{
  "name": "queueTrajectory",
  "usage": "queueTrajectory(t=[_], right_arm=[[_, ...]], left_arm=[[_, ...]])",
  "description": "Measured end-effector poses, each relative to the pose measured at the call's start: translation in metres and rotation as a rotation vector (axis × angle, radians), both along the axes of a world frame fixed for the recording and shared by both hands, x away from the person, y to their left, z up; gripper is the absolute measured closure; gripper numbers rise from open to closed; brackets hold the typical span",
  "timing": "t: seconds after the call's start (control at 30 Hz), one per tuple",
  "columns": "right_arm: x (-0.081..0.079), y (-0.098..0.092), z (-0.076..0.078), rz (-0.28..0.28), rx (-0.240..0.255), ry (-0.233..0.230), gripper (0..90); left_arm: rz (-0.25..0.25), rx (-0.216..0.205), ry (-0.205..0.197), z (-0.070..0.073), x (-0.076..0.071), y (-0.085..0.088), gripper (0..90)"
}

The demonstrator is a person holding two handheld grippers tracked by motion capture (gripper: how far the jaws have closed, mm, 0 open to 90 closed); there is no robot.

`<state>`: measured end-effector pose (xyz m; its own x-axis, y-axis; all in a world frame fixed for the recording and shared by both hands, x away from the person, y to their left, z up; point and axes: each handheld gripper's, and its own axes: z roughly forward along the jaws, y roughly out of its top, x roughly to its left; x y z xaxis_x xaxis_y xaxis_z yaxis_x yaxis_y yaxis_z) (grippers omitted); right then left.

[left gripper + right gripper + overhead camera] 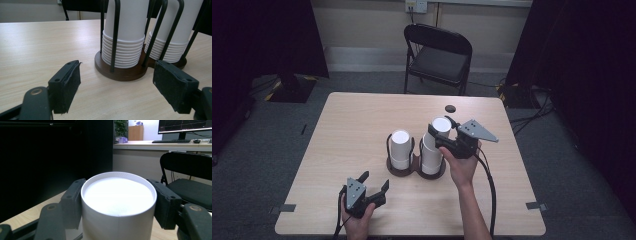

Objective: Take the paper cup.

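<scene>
No brand, label or writing can be read anywhere. One pale wooden table carries one dark wooden two-ring cup holder with black wire uprights, standing near the table's middle. One black folding chair stands beyond the table's far edge. Two stacks of upside-down white paper cups sit in the holder, one per ring. The right gripper pinches the top cup of the holder's right-hand stack, a pad pressed on each side. The left gripper rests near the holder's front, jaws spread wide with nothing between them.
</scene>
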<state>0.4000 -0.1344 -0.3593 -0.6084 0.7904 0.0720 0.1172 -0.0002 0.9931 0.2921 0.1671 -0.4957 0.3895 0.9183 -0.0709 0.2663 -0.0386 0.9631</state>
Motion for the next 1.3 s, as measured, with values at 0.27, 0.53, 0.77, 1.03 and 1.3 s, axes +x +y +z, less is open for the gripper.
queueTrajectory(t=[0.27, 0.53, 0.77, 1.03, 1.3], right_arm=[[-0.005, -0.008, 0.004, -0.02, 0.038, 0.001, 34.8], [-0.014, -0.019, 0.008, -0.022, 0.08, -0.002, 34.9], [-0.029, -0.026, 0.006, -0.026, 0.083, -0.009, 34.9], [-0.045, -0.035, 0.0, -0.035, 0.122, -0.002, 35.0], [-0.06, -0.034, -0.012, 0.007, 0.193, 0.031, 35.1]], left_arm=[[-0.049, 0.001, -0.016, 0.0, -0.001, 0.001, 23.3], [-0.085, -0.043, -0.025, 0.002, -0.002, -0.002, 21.9], [-0.118, -0.067, -0.039, 0.005, -0.002, -0.01, 24.8], [-0.149, -0.095, -0.04, 0.008, 0.0, -0.015, 28.0], [-0.179, -0.116, -0.05, 0.01, -0.002, -0.023, 29.7]])
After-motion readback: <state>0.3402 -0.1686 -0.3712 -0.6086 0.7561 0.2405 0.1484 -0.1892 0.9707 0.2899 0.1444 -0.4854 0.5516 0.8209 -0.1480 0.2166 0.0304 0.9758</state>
